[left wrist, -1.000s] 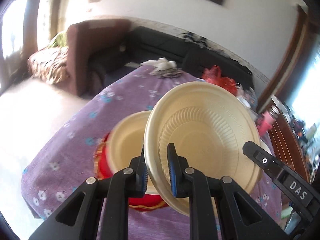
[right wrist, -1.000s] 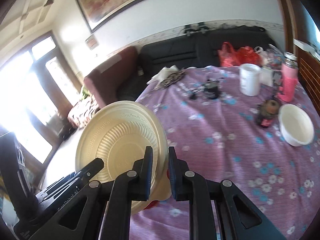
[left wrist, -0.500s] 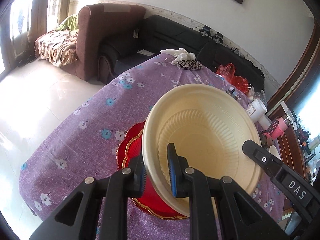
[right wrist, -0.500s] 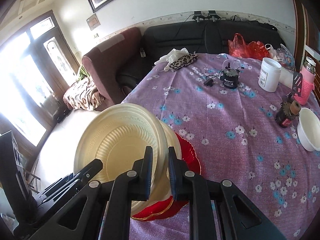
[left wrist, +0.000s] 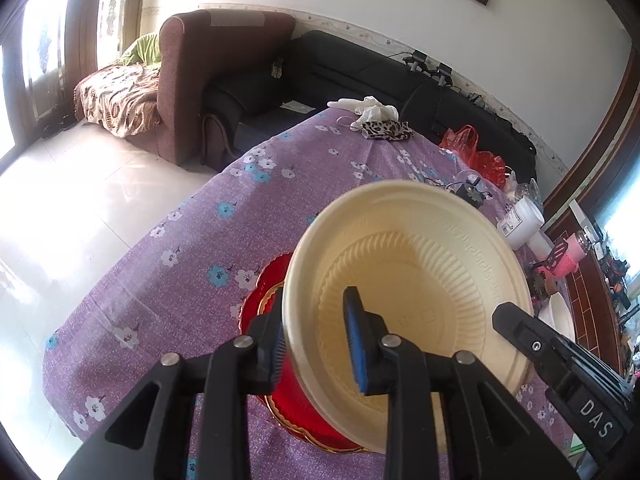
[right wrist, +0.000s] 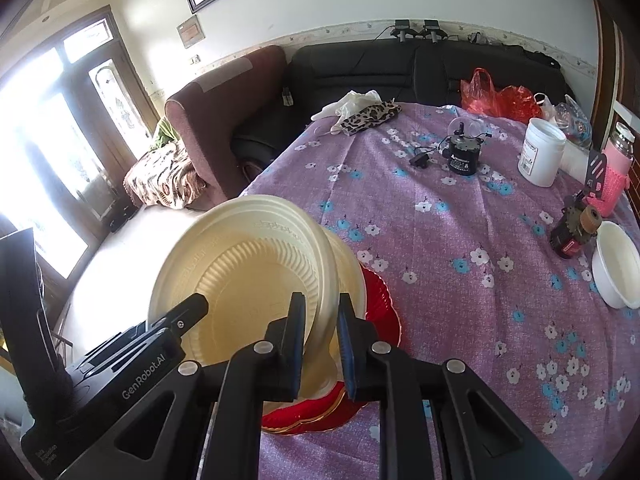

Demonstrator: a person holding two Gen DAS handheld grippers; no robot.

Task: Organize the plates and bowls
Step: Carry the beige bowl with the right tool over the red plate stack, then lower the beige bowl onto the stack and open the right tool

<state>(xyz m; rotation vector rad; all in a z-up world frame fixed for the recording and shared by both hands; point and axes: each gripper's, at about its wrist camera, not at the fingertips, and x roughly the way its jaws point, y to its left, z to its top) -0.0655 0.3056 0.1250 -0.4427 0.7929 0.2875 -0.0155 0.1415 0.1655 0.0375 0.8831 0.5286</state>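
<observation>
Both grippers clamp the rim of a cream ribbed plastic plate [left wrist: 420, 264], which also shows in the right wrist view [right wrist: 244, 264]. My left gripper [left wrist: 316, 336] holds its near left rim; my right gripper [right wrist: 320, 340] holds its opposite rim. The plate is tilted just above a cream bowl [right wrist: 348, 276] that sits on stacked red plates [left wrist: 268, 292], also seen in the right wrist view [right wrist: 380, 308]. A white bowl [right wrist: 618, 268] stands at the table's right side.
The purple flowered tablecloth [right wrist: 460, 248] carries a white jar [right wrist: 540, 152], a pink bottle [right wrist: 614, 176], a dark small jar [right wrist: 574, 232], a black device with cable [right wrist: 462, 156], a red bag [right wrist: 496, 98] and a leopard pouch [right wrist: 370, 116]. Sofas stand behind the table.
Both grippers have carried the cream plate lower and closer over the bowl and red plates. The views have steadied and the table now fills more of them.
</observation>
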